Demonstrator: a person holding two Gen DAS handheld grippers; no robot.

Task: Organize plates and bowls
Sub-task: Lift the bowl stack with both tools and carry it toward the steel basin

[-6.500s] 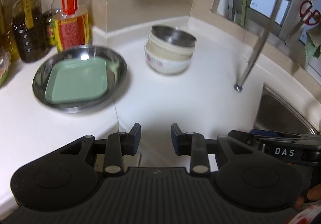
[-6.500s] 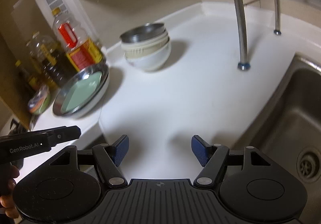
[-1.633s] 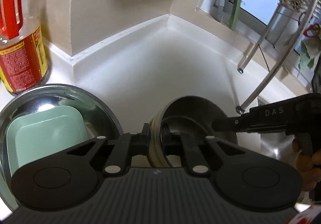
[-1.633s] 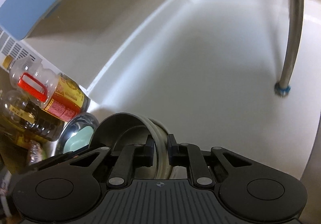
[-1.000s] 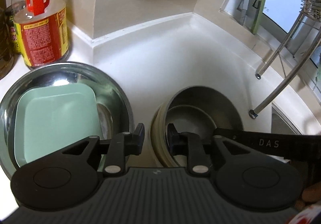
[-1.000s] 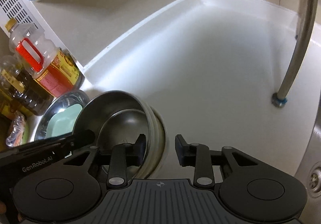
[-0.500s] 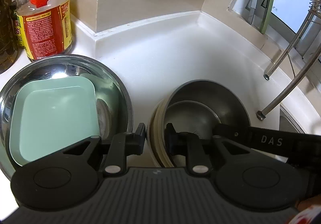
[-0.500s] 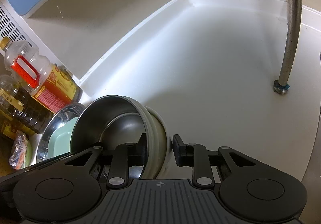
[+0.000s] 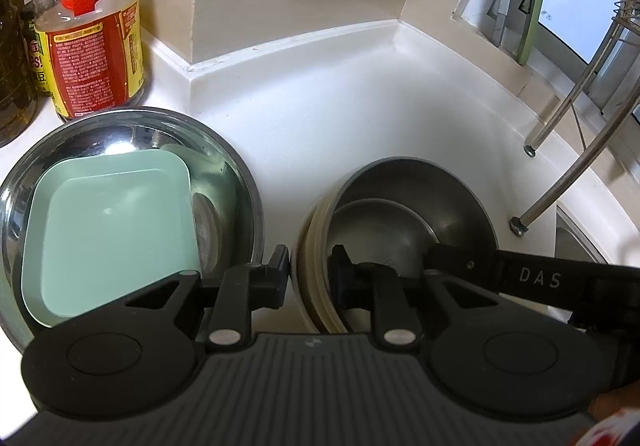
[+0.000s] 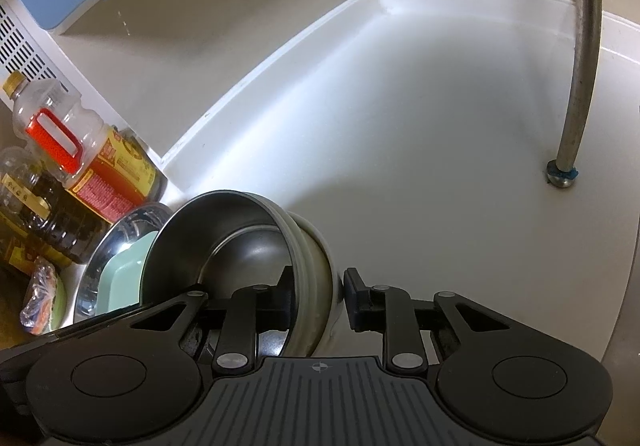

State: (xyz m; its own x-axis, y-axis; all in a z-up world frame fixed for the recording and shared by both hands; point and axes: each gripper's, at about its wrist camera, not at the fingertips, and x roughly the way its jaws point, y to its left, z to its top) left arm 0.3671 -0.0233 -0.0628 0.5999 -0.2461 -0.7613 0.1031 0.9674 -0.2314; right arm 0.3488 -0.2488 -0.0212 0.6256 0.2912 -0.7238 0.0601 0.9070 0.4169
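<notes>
Now that the nested stack of steel and cream bowls is moved beside the round steel basin, its rim is clenched by the left gripper and the right gripper, whose jaws have just been closing; sorting looks nearly finished.

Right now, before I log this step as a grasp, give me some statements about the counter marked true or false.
1. The green square plate lies inside the large steel basin. True.
2. A steel bowl sits on top of the stack of bowls. True.
3. The left gripper holds the green plate. False: its jaws straddle the stack's rim.
4. The oil bottle lies on its side. False: it stands upright behind the basin.
</notes>
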